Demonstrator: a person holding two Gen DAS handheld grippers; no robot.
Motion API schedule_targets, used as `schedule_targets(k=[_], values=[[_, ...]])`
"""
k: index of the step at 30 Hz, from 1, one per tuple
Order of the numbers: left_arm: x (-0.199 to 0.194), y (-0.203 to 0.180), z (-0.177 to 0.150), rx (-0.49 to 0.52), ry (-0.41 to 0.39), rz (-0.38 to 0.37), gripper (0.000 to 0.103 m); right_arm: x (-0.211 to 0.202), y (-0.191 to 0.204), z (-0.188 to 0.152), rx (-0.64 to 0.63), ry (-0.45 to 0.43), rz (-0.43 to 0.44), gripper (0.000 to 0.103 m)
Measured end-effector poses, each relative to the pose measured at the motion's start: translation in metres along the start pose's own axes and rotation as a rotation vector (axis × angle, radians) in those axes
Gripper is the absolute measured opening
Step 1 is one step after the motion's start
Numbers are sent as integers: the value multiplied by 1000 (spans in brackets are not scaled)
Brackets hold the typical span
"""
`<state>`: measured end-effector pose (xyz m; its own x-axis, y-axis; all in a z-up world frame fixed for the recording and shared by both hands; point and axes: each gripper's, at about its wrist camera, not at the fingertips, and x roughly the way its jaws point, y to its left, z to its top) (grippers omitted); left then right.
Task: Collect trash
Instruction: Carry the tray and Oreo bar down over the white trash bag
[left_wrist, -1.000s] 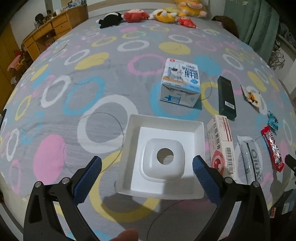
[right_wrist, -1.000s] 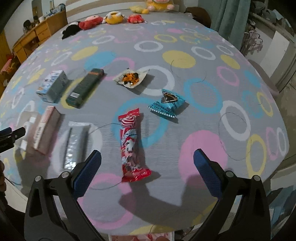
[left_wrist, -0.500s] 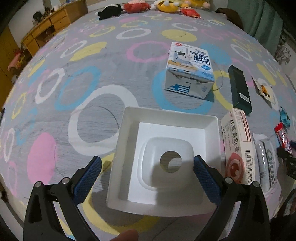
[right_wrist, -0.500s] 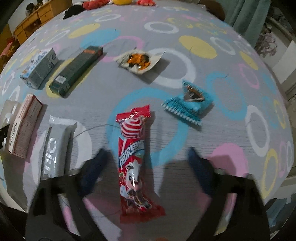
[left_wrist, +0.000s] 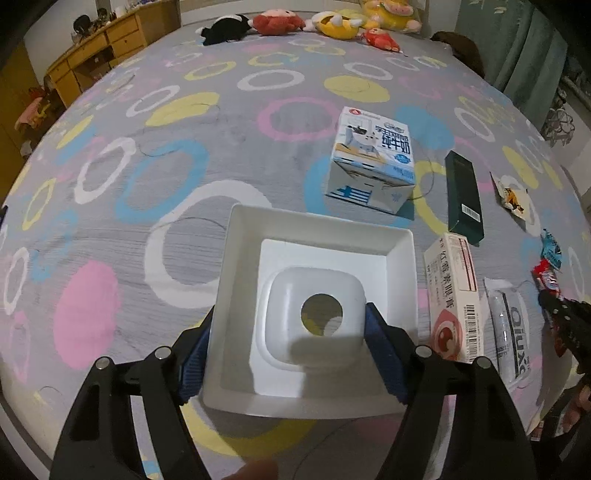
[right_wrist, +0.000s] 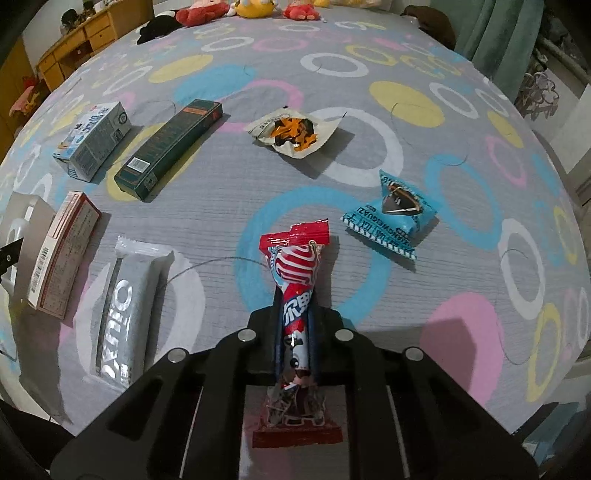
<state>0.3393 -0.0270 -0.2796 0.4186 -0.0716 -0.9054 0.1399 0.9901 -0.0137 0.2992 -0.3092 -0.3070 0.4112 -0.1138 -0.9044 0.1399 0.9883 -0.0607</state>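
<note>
Collection is just starting — one piece of trash gripped, none binned yet.

Right gripper (right_wrist: 295, 332): jaws have just closed on the red wrapper (right_wrist: 295, 284), pinching it across its middle. The wrapper lies flat on the bedspread (right_wrist: 369, 110), top end pointing away, bottom end showing under the gripper body.

Left gripper (left_wrist: 291, 347): jaws have just been closing around the white bin (left_wrist: 314, 314). The left pad sits against the bin's outer left wall; the right pad reaches inside, beside the raised dome with the round hole. Whether both pads press firmly I cannot tell. The bin is empty.

Still on the spread: silver pouch (right_wrist: 122, 314), red-and-white box (right_wrist: 61, 254), green box (right_wrist: 170, 144), milk carton (right_wrist: 92, 140), orange wrapper (right_wrist: 291, 134), blue wrapper (right_wrist: 391, 214).

Next move, as I judge it — lift the red wrapper clear and carry it left over the pouch and box to the bin, while the left gripper steadies or brings the bin nearer. The wrapper is limp; its loose ends may droop and catch.
</note>
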Motion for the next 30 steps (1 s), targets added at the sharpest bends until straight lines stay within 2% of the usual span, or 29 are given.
schedule_targets(k=[8, 13, 21, 30], values=[[-38, -1, -13, 0, -97, 5, 73, -35, 0, -18, 28, -58, 17, 10], [-55, -4, -24, -7, -125, -4, 73, -59, -2, -36, 36, -104, 24, 10], [-87, -11, -53, 38, -185, 9, 73, -93, 2, -67, 28, -159, 19, 10], [-121, -40, -83, 148, -252, -57, 73, -129, 2, -107, 41, -189, 12, 11]])
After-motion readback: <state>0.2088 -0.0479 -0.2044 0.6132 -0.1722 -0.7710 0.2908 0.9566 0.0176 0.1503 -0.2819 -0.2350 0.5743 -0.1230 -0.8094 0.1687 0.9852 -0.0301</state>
